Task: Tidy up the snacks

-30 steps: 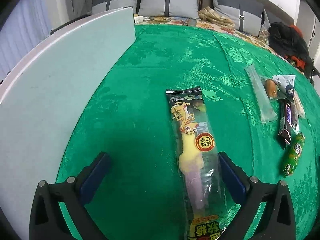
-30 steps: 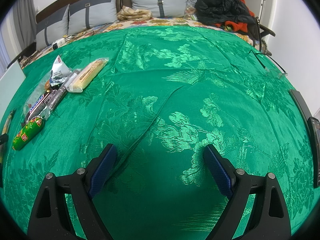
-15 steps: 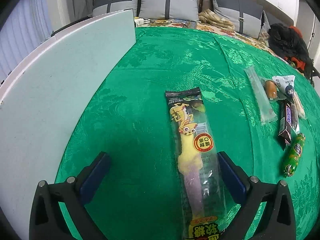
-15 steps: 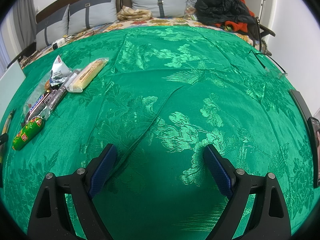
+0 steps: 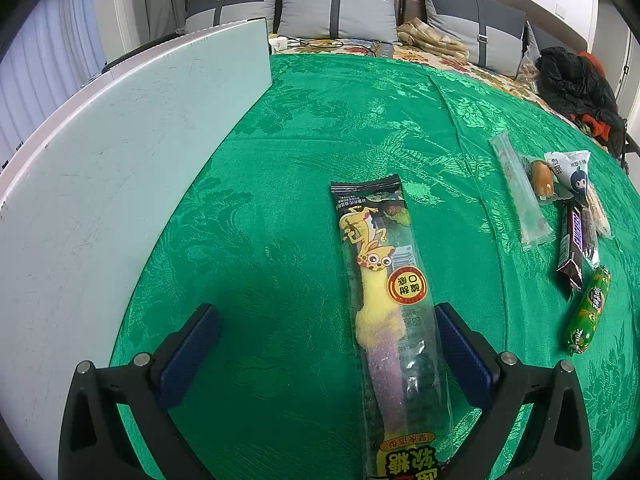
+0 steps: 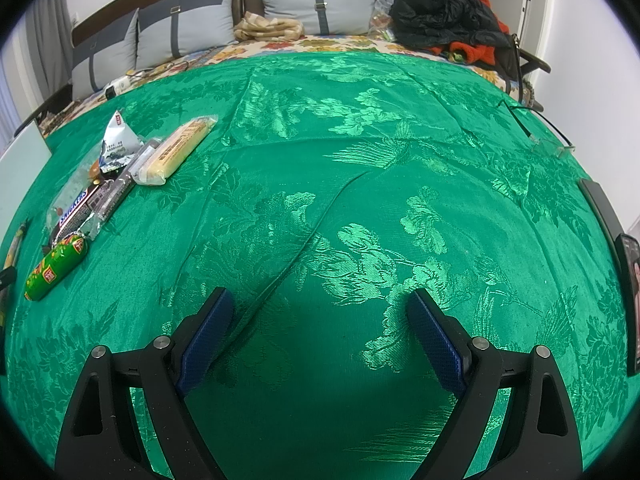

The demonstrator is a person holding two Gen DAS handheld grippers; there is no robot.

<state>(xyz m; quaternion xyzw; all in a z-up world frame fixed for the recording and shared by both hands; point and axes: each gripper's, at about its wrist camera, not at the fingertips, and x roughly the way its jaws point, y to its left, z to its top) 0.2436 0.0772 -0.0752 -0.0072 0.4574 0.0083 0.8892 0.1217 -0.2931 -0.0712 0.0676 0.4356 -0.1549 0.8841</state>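
A long gummy candy packet (image 5: 390,308) with a yellow and purple candy lies on the green cloth, its near end between my open left gripper (image 5: 326,316) fingers, close to the right finger. To the right lie a clear stick packet (image 5: 518,190), a white pouch (image 5: 570,170), a Snickers bar (image 5: 572,246) and a green sausage (image 5: 588,310). In the right wrist view the same group sits far left: the Snickers bar (image 6: 74,210), the green sausage (image 6: 54,268), a yellow biscuit pack (image 6: 176,152). My right gripper (image 6: 320,312) is open and empty over bare cloth.
A pale board (image 5: 120,152) covers the left side of the bed. Grey pillows (image 5: 338,8) line the headboard. Dark and orange clothes (image 6: 444,20) lie at the back right. A dark device (image 6: 630,272) lies at the right edge of the cloth.
The left gripper has drawn back slightly, so the gummy packet and the board sit a little farther away in view. The right gripper has not moved.
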